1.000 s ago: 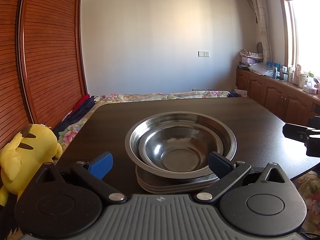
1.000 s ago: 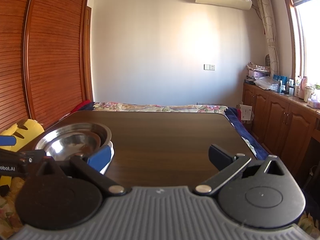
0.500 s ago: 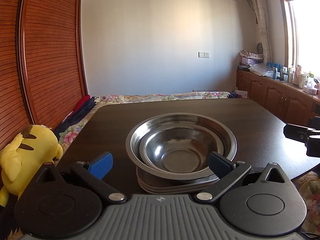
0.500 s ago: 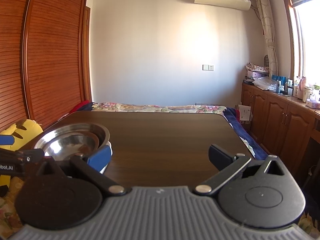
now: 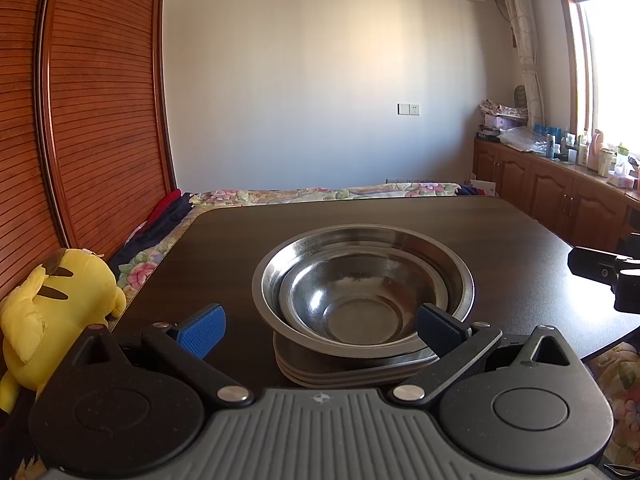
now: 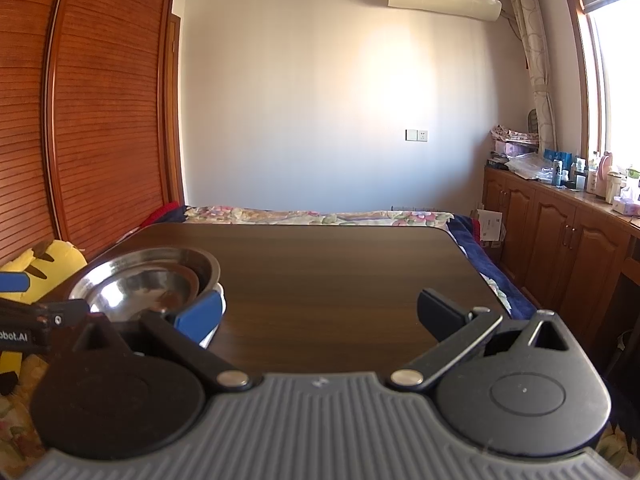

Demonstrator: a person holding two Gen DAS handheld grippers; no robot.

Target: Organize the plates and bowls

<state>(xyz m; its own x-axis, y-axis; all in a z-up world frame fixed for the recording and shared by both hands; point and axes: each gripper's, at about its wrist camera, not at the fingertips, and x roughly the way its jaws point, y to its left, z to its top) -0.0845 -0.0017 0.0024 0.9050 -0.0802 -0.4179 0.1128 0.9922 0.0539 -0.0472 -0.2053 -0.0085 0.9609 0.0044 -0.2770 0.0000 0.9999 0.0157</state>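
Two steel bowls nested, sitting on a stack of plates, all on the dark wood surface [image 5: 400, 216] near its left front part.

Surface: large, dark brown, rounded corners; bare wood over most of the right-wrist view [image 6: 340, 272]. Flowered bed cover [image 5: 320, 194] runs along its far edge.

Yellow plush toy [image 5: 60, 304]: off the surface's left edge, beside the slatted wooden doors.

Large bowl [image 5: 456, 264]: wide rim, upright, shiny. In the right-wrist view it lies at far left [image 6: 208, 264], just behind my right blue pad.

Small bowl [image 5: 360, 304]: sits inside the large one, upright, empty.

Plates [image 5: 340, 374]: pale stack under the bowls; only the near edges show. Count unclear.

My left fingers [image 5: 320, 326]: spread wide, holding nothing, straddling the near side of the stack; blue pad to the left of it, dark pad in front of the bowl's right rim. Contact with the rim: cannot tell.

My right fingers [image 6: 320, 314]: spread wide, holding nothing, over bare wood to the right of the stack.
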